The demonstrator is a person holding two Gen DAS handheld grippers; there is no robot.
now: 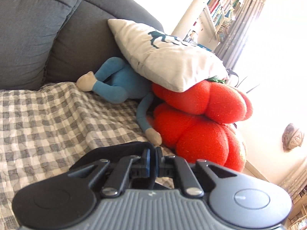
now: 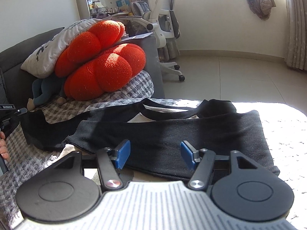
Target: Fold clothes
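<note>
Pinching black garment (image 2: 172,134) edge w/ left hand-held gripper (image 1: 152,158) clamped tight, right hand-held gripper (image 2: 155,153) gaping empty above it: lift evenly.

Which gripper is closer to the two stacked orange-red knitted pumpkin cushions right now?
Left. The left gripper, shut on an edge of the black sweater, sits just short of the orange-red knitted pumpkin cushions. The right gripper hovers open over the sweater, farther back.

Black garment (image 2: 191,132) matt soft cloth; red cushions (image 2: 99,61) coarse knit; checked cover (image 1: 48,118) quilted, crinkled cotton
</note>
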